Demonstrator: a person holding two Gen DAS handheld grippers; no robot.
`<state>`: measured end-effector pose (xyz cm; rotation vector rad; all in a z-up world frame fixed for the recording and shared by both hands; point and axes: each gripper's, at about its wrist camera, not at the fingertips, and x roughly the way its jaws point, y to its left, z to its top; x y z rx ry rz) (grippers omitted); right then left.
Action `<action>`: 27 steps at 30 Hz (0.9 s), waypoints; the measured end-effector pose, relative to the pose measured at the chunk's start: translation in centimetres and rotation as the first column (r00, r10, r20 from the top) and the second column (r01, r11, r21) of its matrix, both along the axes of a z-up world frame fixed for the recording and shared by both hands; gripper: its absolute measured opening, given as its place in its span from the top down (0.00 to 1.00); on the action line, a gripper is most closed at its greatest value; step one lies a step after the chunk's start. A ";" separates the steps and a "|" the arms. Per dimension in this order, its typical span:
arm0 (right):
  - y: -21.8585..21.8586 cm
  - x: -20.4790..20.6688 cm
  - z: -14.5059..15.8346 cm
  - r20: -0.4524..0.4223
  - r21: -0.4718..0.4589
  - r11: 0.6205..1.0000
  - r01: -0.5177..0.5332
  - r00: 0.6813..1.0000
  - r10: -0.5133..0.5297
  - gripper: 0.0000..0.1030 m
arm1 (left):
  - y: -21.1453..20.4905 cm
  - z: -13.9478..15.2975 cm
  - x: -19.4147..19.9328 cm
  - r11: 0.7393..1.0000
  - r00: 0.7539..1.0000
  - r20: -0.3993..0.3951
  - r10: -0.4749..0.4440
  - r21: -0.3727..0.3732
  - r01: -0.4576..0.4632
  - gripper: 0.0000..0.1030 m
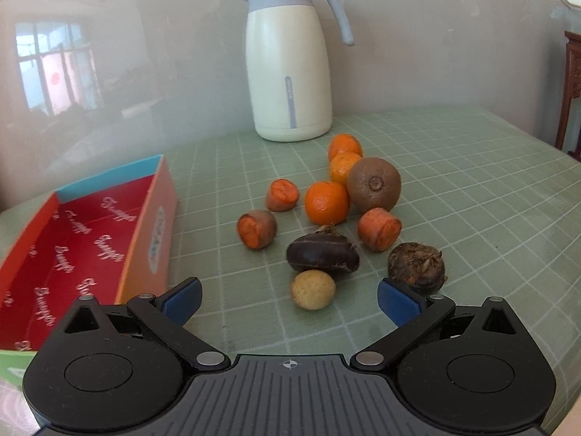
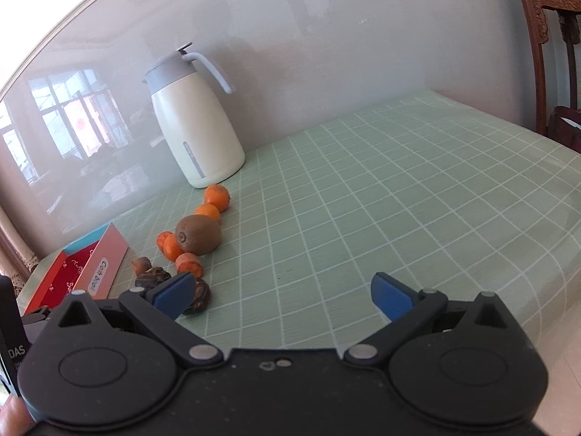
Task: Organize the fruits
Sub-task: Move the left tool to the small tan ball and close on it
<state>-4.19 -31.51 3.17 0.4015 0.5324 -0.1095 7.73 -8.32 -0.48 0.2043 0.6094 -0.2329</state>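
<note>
Covering the table, green checked cloth (image 2: 399,189); grey wall (image 2: 326,36) behind; both hand-held grippers agape

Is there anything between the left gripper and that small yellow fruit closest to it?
Nothing visible. The left gripper is open, and the small yellow fruit lies on bare tablecloth right ahead of its fingers.

Glossy wall panel (image 1: 109,72), fuzzy matt kiwi (image 1: 374,188), smooth cardboard box (image 1: 152,218)
</note>
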 end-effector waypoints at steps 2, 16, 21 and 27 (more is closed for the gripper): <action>-0.1 -0.1 0.1 0.006 -0.002 1.000 0.003 1.000 -0.003 0.00 | -0.2 -0.2 0.1 1.000 1.000 0.002 -0.018 0.000 0.018 0.01; -0.2 0.0 0.4 0.023 -0.002 1.000 0.001 1.000 -0.001 0.00 | -0.4 -0.9 0.7 0.997 0.997 -0.020 -0.068 -0.023 0.068 0.27; -0.3 0.0 0.5 0.001 -0.072 0.995 0.074 0.997 -0.074 0.00 | -1.0 -1.0 0.7 0.996 0.996 -0.020 -0.085 -0.027 0.085 0.42; -0.2 0.0 0.6 -0.003 -0.158 0.979 0.131 0.991 -0.133 0.00 | -1.2 -1.1 0.6 0.996 0.997 -0.022 -0.077 -0.044 0.076 0.61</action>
